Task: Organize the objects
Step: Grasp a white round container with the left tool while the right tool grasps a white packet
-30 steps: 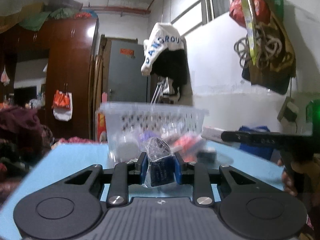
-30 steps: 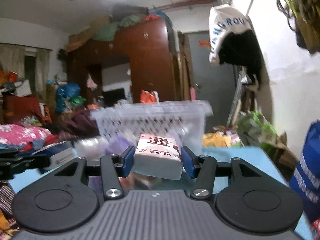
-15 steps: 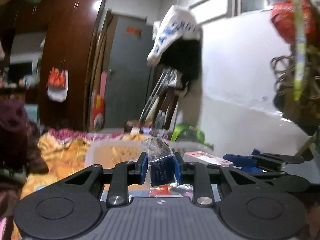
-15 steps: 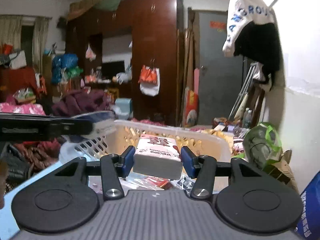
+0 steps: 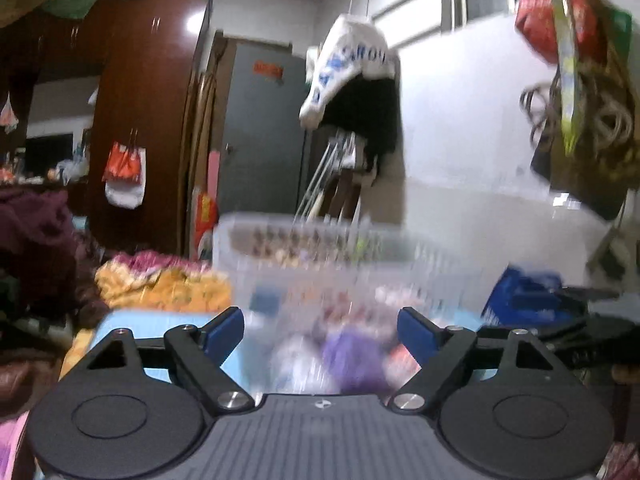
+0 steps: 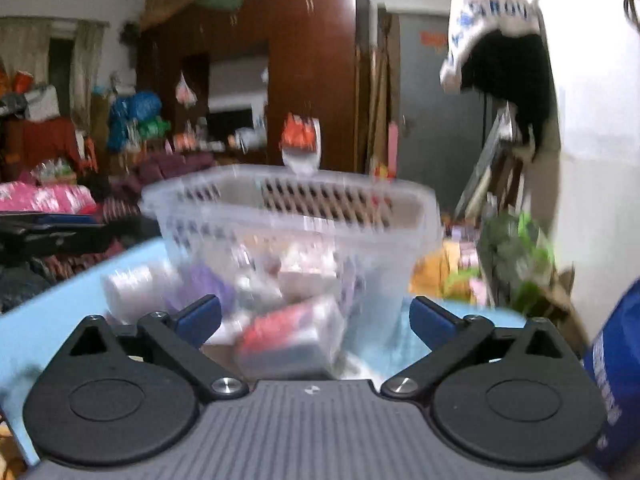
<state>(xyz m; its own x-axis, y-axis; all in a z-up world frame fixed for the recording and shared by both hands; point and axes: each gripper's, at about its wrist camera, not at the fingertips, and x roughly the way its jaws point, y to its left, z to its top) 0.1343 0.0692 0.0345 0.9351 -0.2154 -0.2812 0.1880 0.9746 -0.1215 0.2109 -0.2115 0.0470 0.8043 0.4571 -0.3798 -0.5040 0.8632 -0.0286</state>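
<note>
A clear plastic basket (image 6: 288,216) with slotted walls stands on the light blue table (image 6: 48,324); it also shows in the left wrist view (image 5: 320,252). It holds several blurred packets, among them a purple one (image 5: 352,352) and a red and white one (image 6: 288,332). My left gripper (image 5: 320,328) is open and empty, just in front of the basket. My right gripper (image 6: 316,316) is open and empty, facing the basket's near wall. Both views are motion-blurred.
A blue bag (image 6: 616,380) sits at the right edge of the table. The other gripper shows as a dark bar at the left of the right wrist view (image 6: 52,232). A dark wardrobe (image 6: 312,80) and piled clothes stand behind.
Both grippers have opened and let go: the small dark packet left my left gripper and the white tissue pack left my right. Both grippers have drawn back and lowered from over the basket.
</note>
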